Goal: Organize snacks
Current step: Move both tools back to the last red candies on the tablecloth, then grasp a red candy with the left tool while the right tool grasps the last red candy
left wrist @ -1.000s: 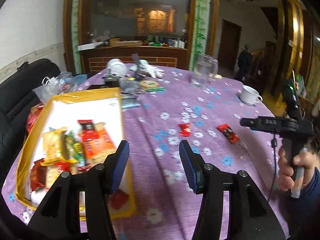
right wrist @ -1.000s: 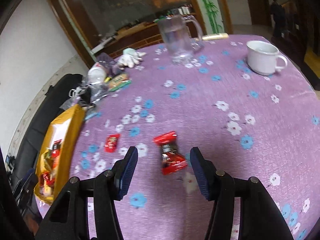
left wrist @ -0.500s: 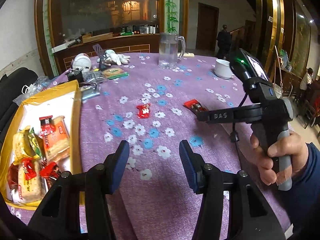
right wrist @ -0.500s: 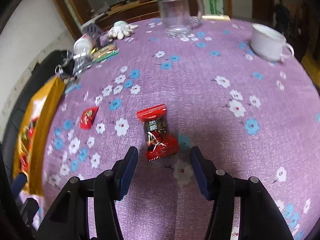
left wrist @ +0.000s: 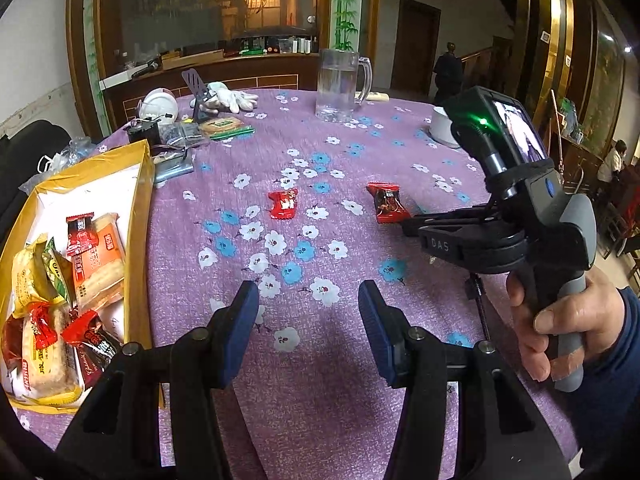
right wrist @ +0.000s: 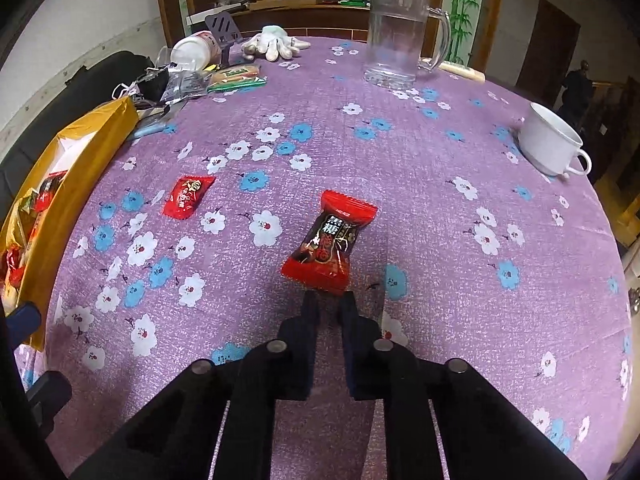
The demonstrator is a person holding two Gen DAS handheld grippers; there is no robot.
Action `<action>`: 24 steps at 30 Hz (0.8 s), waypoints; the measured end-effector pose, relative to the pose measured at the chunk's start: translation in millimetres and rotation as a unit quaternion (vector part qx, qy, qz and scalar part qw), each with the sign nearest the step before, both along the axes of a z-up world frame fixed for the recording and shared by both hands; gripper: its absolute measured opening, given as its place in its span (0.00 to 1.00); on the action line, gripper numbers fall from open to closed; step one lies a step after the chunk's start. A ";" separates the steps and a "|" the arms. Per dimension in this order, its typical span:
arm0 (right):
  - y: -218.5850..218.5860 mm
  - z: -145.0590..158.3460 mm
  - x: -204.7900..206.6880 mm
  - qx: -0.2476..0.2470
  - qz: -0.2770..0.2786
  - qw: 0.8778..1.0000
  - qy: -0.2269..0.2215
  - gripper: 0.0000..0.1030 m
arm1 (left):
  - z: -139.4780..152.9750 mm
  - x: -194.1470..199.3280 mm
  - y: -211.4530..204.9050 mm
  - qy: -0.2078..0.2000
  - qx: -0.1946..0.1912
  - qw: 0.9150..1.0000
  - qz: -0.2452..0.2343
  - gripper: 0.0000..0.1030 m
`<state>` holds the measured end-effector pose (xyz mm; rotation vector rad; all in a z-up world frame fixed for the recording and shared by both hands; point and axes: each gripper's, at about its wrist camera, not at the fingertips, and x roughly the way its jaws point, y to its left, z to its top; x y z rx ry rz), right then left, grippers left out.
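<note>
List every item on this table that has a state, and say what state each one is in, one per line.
right gripper: shut on the near edge of the dark red candy
dark red candy: pinched, lying on the cloth
small red candy: loose on the cloth
left gripper: open, nothing between its pads
yellow box: open, partly filled with snacks
glass mug: upright
white cup: upright

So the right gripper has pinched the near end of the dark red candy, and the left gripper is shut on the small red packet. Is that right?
Not quite. The right gripper has indeed pinched the near end of the dark red candy, but the left gripper is open and holds nothing. The left wrist view shows the small red packet lying alone on the tablecloth, well beyond its fingers.
</note>
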<state>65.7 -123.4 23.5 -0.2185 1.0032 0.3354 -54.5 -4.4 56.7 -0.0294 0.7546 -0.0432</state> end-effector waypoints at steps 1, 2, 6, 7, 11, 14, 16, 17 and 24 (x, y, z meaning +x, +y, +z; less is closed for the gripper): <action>-0.7 0.3 1.3 0.003 -0.001 1.000 0.002 0.07 | 0.1 0.6 0.1 0.002 -0.002 1.000 0.000 0.49; -2.3 1.1 3.3 0.009 -0.002 1.000 0.005 0.06 | 0.8 1.3 0.1 0.004 -0.003 1.000 0.000 0.49; -10.4 9.4 5.6 0.031 -0.011 0.999 0.003 0.06 | 5.5 6.3 0.0 0.005 -0.001 1.000 0.000 0.49; -12.9 11.9 6.3 0.037 -0.014 0.999 0.003 0.06 | 8.5 9.1 -0.6 0.004 0.002 1.000 0.000 0.49; -26.9 22.4 10.2 0.062 -0.035 0.997 -0.003 0.06 | 19.3 26.5 -0.8 0.013 -0.009 1.000 -0.007 0.49; -41.8 29.4 14.9 0.083 -0.057 0.995 -0.004 0.06 | 26.2 50.6 -3.7 0.032 -0.021 0.999 -0.015 0.49; -52.0 32.8 19.1 0.099 -0.072 0.992 0.000 0.06 | 24.8 66.9 -7.7 0.047 -0.029 0.998 -0.023 0.49; -56.1 33.5 20.6 0.106 -0.077 0.991 0.002 0.06 | 23.0 75.0 -9.0 0.054 -0.031 0.998 -0.022 0.49; -64.4 35.2 26.4 0.128 -0.086 0.988 0.013 0.06 | -11.6 125.1 -6.7 0.096 0.013 0.995 0.031 0.48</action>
